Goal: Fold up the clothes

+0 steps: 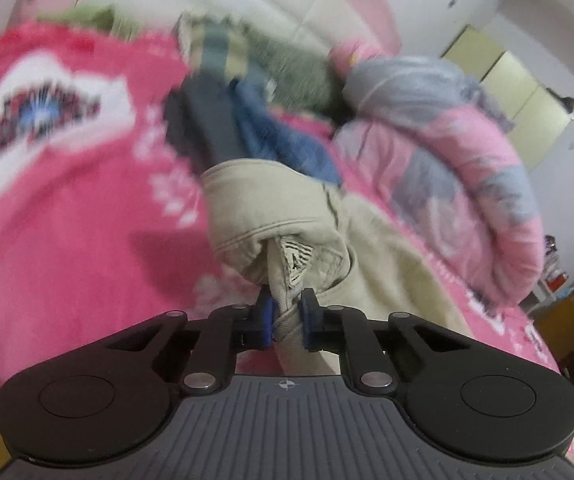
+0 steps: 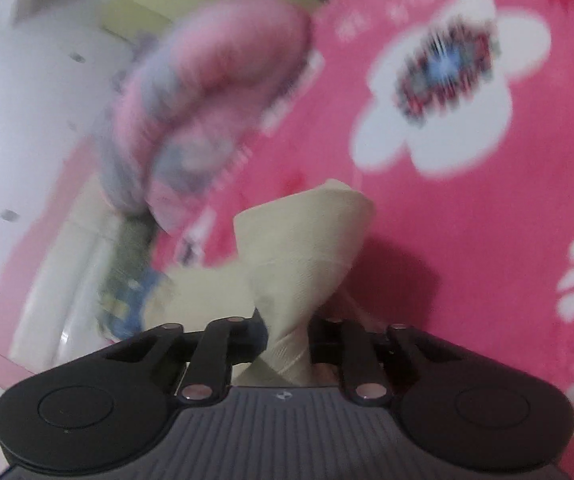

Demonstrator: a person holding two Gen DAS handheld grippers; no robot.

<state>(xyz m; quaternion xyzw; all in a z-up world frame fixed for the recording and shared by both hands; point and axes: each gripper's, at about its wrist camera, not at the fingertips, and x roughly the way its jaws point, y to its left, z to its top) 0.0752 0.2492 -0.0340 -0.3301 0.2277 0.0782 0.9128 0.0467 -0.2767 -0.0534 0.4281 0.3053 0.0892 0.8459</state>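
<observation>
Looking along the left gripper (image 1: 287,316), I see its two blue pads (image 1: 266,314) pressed on a bunch of beige cloth, so it is clamped on the beige trousers (image 1: 271,224). The cloth is gathered into a thick fold just ahead of the pads, with a seam and a small striped label showing at the pinch, and it hangs above the pink blanket (image 1: 67,240), throwing a shadow on it. The rest of the trousers spreads to the right, lying on the blanket. Behind them is a pile of other clothes (image 1: 247,92), blue, dark and green, somewhat blurred. To the right of the pile lies a rolled pink and grey quilt (image 1: 467,160). A big white flower (image 1: 43,108) is printed on the blanket at the left. Far at the right stand pale yellow cupboard doors (image 1: 499,92) against a white wall. In the right wrist view, the right gripper (image 2: 287,340) is also closed on beige cloth: another part of the trousers (image 2: 303,240) rises from between its black fingers and opens into a cone shape, lifted over the pink blanket (image 2: 447,240). The picture is blurred, yet the quilt (image 2: 207,100) is seen at upper left and the white flower (image 2: 447,80) at upper right.
</observation>
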